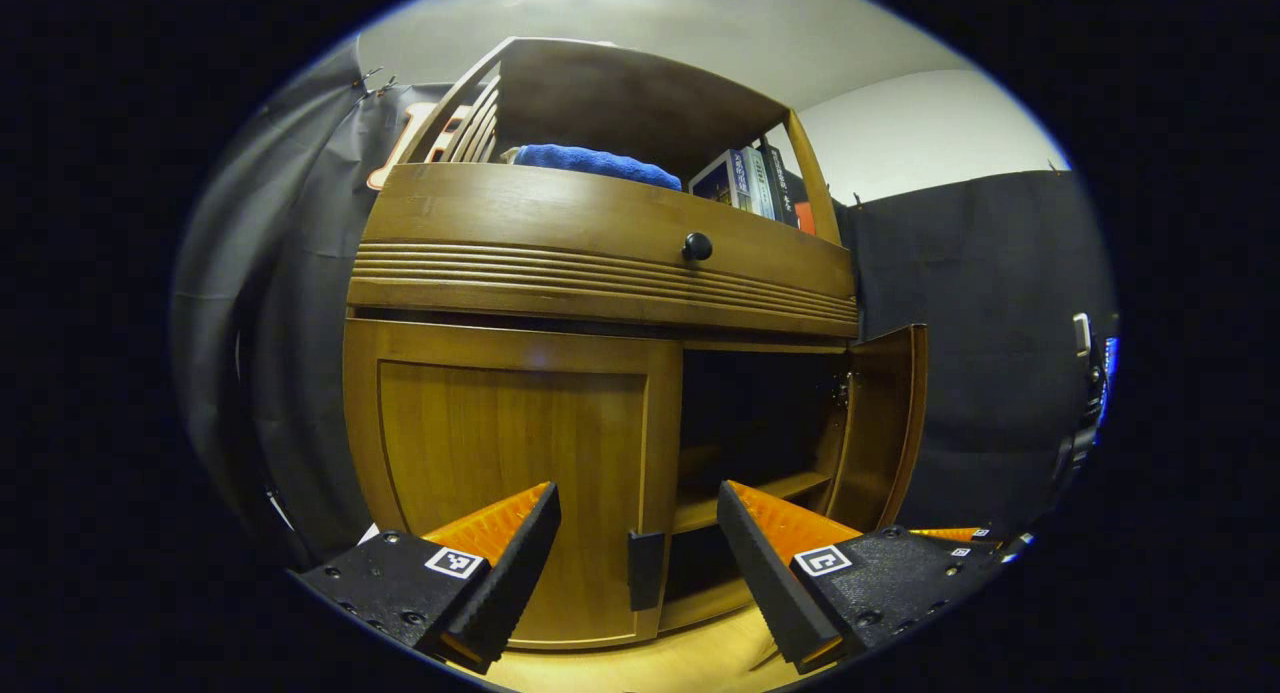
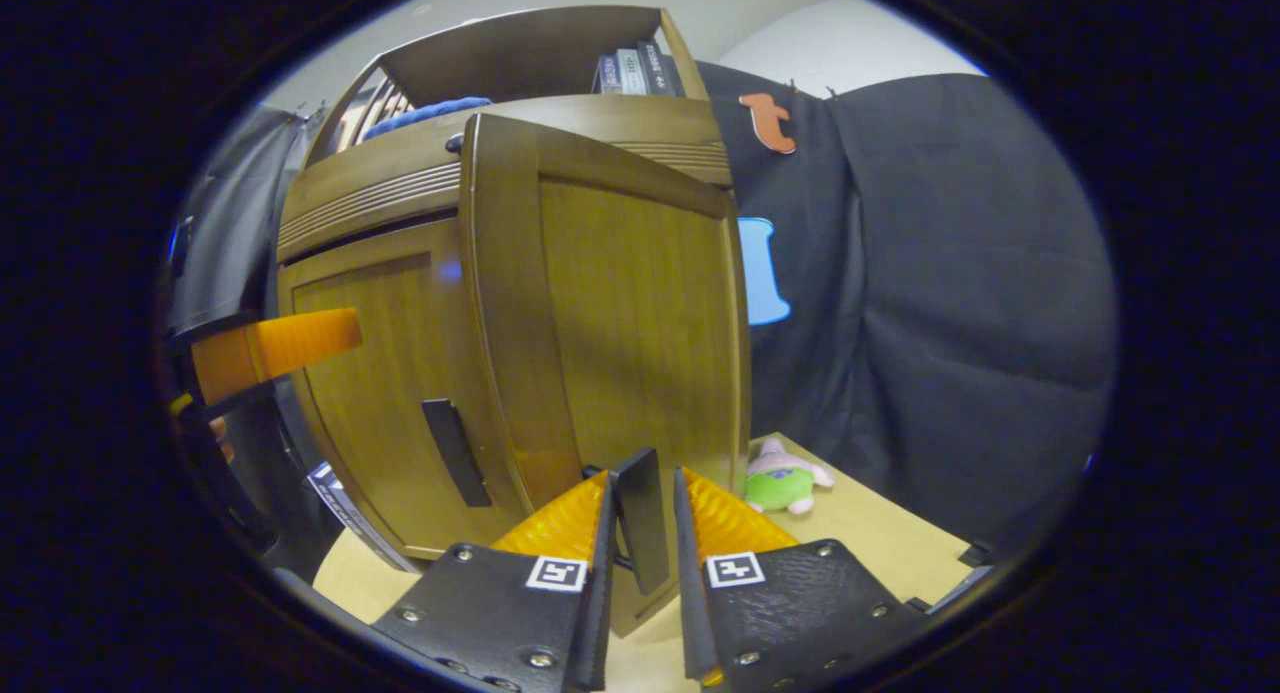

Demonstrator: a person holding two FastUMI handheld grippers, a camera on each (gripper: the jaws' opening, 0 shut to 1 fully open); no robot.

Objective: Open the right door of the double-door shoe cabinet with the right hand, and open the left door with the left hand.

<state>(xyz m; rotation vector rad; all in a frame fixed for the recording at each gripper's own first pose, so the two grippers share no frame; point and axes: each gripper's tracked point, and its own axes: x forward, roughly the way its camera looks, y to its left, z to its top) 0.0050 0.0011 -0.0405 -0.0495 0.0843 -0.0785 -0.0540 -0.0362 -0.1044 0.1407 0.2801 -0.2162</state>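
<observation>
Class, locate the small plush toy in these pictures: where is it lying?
In the right gripper view, the plush toy lies on the light floor, just right of the open right door and beside the black cloth wall.

book spines (image 1: 752, 181) on cabinet shelf, lettering seemingly too blurred to read

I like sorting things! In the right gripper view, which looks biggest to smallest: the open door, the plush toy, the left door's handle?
1. Open door
2. Handle and plush toy look alike, so no ranking.
</observation>
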